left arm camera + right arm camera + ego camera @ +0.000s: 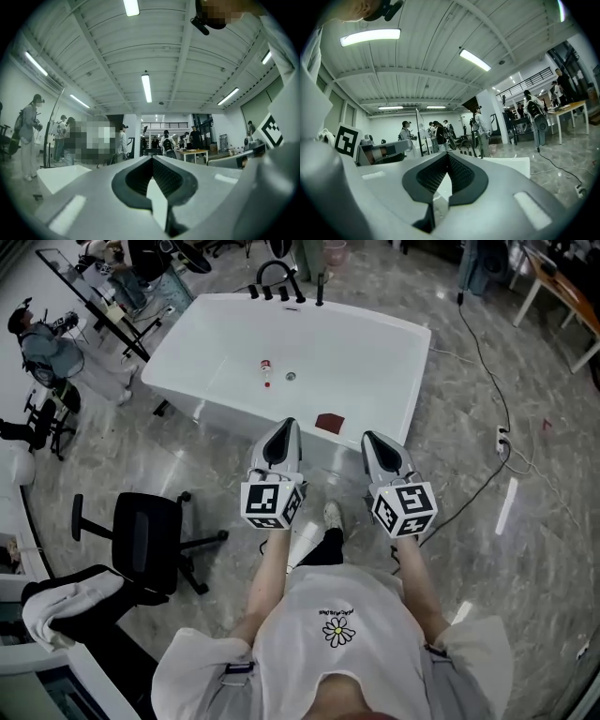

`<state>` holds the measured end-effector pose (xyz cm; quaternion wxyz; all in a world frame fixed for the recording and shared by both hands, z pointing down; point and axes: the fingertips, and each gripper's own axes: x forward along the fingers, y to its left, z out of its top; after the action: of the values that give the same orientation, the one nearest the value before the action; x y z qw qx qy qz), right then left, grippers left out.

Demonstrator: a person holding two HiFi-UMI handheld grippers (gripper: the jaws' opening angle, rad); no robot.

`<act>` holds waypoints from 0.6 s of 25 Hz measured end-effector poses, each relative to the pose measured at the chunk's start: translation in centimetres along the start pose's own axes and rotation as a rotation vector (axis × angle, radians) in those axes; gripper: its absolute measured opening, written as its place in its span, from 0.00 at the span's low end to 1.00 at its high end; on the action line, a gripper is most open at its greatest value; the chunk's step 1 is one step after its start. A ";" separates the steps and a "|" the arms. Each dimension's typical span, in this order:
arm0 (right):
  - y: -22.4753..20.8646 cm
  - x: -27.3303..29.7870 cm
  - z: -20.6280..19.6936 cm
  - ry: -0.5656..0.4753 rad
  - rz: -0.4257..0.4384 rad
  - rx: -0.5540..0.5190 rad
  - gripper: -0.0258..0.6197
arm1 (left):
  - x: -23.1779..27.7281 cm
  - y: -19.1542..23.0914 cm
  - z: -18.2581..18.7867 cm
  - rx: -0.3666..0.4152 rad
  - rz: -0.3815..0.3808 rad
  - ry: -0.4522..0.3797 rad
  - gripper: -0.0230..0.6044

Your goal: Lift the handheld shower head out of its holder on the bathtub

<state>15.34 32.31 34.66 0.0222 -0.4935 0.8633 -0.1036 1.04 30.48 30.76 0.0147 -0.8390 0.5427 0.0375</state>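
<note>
The white bathtub (403, 381) stands ahead of me in the head view. Black fittings line its far rim: an arched spout (273, 274) and, to its right, a slim upright black piece (320, 289) that looks like the handheld shower head in its holder. Both grippers are held side by side in front of the tub's near rim, well short of those fittings. The left gripper (284, 425) (152, 158) is shut on nothing. The right gripper (368, 437) (448, 154) is shut too and holds nothing. Both gripper views tilt up toward the ceiling and do not show the shower head.
A small red-and-white bottle (266, 371) lies in the tub by the drain (291, 377). A dark red pad (329, 423) sits at the near rim. A black office chair (150, 540) stands at my left. A cable and power strip (502, 439) lie on the floor at right. People stand far off.
</note>
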 end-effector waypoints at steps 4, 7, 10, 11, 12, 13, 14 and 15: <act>-1.9 6.9 1.5 0.011 0.008 -0.021 0.08 | 5.0 4.7 -0.5 -0.038 0.023 -0.007 0.04; -3.2 11.4 2.8 0.018 0.020 -0.033 0.08 | 8.7 7.5 0.1 -0.027 0.025 -0.021 0.04; -3.9 14.9 3.7 0.008 0.036 -0.019 0.08 | 12.5 9.5 0.4 0.029 -0.007 -0.018 0.04; -4.0 15.8 3.9 0.006 0.037 -0.019 0.08 | 13.6 10.0 0.5 0.043 -0.019 -0.017 0.04; -4.3 16.6 4.1 0.005 0.036 -0.021 0.08 | 14.6 10.4 0.7 0.053 -0.028 -0.020 0.04; -4.6 17.3 4.3 0.002 0.032 -0.020 0.08 | 15.5 10.8 0.9 0.058 -0.033 -0.025 0.04; -5.1 17.9 4.6 -0.004 0.027 -0.012 0.08 | 16.4 11.1 1.1 0.060 -0.036 -0.031 0.04; -5.8 18.5 5.0 -0.014 0.021 0.006 0.08 | 17.3 11.2 1.2 0.060 -0.039 -0.035 0.04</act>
<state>11.54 12.84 32.15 0.0308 -0.4851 0.8679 -0.1025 -2.18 10.19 28.33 0.0499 -0.8477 0.5269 0.0357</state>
